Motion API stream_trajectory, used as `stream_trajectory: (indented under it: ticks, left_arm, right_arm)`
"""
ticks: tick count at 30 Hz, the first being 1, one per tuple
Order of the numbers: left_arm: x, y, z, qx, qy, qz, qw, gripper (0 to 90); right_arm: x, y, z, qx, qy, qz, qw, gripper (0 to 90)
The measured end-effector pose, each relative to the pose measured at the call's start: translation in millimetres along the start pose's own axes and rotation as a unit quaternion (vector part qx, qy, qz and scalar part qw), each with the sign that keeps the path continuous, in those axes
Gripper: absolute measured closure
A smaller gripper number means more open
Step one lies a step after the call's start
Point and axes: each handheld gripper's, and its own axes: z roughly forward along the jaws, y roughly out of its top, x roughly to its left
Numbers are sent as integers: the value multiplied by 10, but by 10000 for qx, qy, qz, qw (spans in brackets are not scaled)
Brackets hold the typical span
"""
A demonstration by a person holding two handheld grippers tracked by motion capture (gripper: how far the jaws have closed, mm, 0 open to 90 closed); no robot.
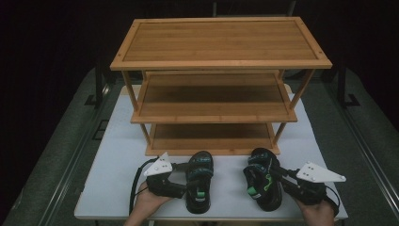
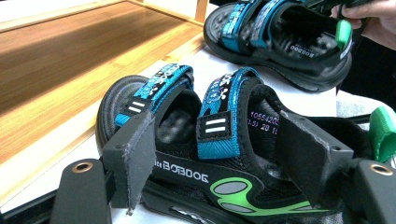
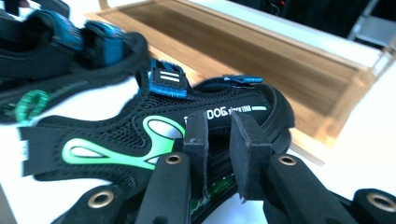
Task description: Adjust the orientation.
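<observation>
Left gripper [image 2: 219, 172] astride sandal [image 2: 196, 140], purple size print inside.

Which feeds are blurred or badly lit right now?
High view: dark surroundings, soft focus, though the rack reads fine. Left gripper view: sharp on the near sandal, bright glare top left. Right gripper view: motion-blurred, far sandal smeared, table washed out.

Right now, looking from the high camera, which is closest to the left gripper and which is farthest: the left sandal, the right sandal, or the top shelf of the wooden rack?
From the left gripper:
1. The left sandal, right at its fingers, front left of the table.
2. The right sandal, across to the right, by the right gripper.
3. The top shelf, far back and highest on the rack.
</observation>
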Motion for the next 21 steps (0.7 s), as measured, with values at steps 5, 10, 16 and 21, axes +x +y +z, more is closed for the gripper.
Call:
stream_trajectory:
  ticks: [5,10,16,21]
  left_arm:
    - [-1,-1,0,0,4,-2,10000,285]
    - [-4,-4,-3,-4,12,-12,10000,285]
    - [-8,-3,-7,1,28,5,10000,285]
    - [-15,-7,-8,-18,107,54,9999,276]
  right_arm:
    - [-130,-100,-21,169,-77,278,9994,759]
    - [-181,-144,-32,276,-112,376,9989,756]
    - [-258,-212,-45,452,-193,524,9974,746]
    - [-326,-255,-65,468,-301,680,9961,731]
